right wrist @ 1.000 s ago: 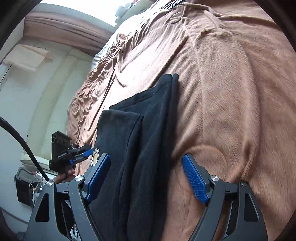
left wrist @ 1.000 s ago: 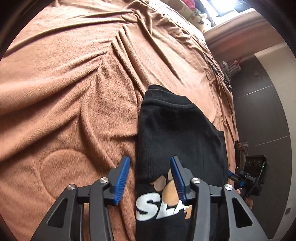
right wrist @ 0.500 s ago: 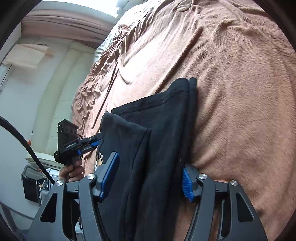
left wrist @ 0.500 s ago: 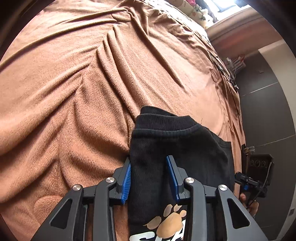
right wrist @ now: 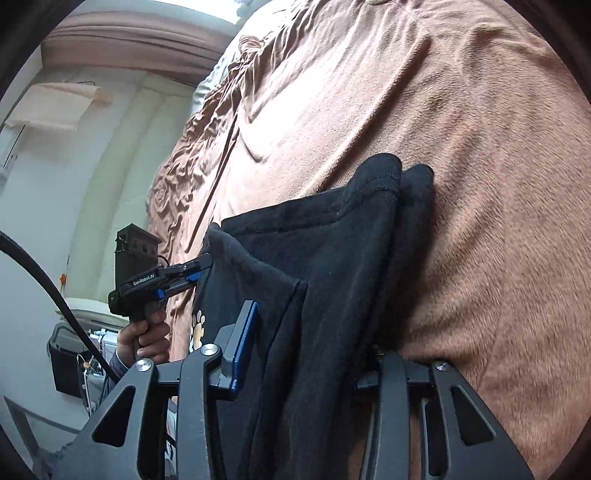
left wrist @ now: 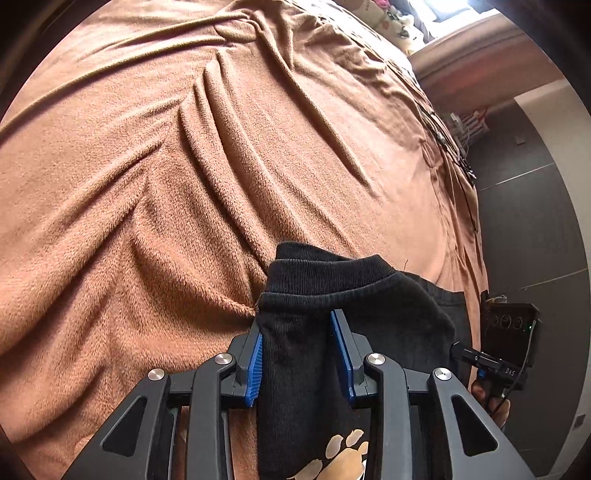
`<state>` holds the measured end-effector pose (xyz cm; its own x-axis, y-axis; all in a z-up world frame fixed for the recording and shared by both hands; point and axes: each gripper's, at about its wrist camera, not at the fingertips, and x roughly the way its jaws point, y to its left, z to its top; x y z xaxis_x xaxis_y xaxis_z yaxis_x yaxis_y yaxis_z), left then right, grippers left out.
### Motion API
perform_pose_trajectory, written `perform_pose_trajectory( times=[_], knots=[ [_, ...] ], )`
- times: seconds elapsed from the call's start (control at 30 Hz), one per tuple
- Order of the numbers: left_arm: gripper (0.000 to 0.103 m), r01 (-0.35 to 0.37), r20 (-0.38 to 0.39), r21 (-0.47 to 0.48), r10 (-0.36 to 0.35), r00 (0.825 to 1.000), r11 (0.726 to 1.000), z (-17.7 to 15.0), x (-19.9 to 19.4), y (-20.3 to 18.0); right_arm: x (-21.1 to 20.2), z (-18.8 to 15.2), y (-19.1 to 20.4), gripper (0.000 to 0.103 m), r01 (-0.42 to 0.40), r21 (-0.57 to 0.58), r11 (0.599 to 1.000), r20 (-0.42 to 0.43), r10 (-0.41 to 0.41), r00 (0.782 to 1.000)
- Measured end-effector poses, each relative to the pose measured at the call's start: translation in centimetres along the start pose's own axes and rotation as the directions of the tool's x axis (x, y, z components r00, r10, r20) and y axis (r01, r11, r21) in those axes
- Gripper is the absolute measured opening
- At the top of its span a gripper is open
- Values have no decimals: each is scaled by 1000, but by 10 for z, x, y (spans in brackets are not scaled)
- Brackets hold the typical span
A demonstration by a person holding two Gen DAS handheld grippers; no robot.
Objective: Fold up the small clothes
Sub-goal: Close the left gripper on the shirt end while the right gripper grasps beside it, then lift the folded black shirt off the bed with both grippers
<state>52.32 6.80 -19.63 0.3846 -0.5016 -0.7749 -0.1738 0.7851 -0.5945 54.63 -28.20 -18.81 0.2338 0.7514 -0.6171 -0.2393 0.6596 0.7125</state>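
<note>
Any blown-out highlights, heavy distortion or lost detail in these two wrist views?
Left wrist: window at top right blown out, fisheye bends the brown blanket, black garment nearly textureless. Right wrist: blanket washed pale toward the top, garment folds readable, black vignette at the corners.

1. Black garment: lower part runs off the bottom edge in the left wrist view; the paw print is only partly in frame.
2. Right gripper: its right finger pad is covered by the garment's folds, so contact there cannot be judged.
3. Items behind the left gripper in the right wrist view: too small to identify.
</note>
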Motion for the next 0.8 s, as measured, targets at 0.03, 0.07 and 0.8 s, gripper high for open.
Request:
perform_pose_trajectory(
  times=[0.03, 0.07, 0.8],
  knots=[
    [35, -2, 2, 4, 2, 1000, 1000, 0, 0, -1, 1, 1, 0, 30, 0, 1, 1000, 0, 0, 1000],
    [35, -6, 5, 11, 6, 1000, 1000, 1, 1, -2, 2, 1, 0, 29, 2, -1, 1000, -1, -2, 1000],
    [9, 0, 138, 101, -14, 990, 995, -17, -62, -38, -22, -35, 96, 11, 208, -243, 947, 173, -169, 970]
  ],
)
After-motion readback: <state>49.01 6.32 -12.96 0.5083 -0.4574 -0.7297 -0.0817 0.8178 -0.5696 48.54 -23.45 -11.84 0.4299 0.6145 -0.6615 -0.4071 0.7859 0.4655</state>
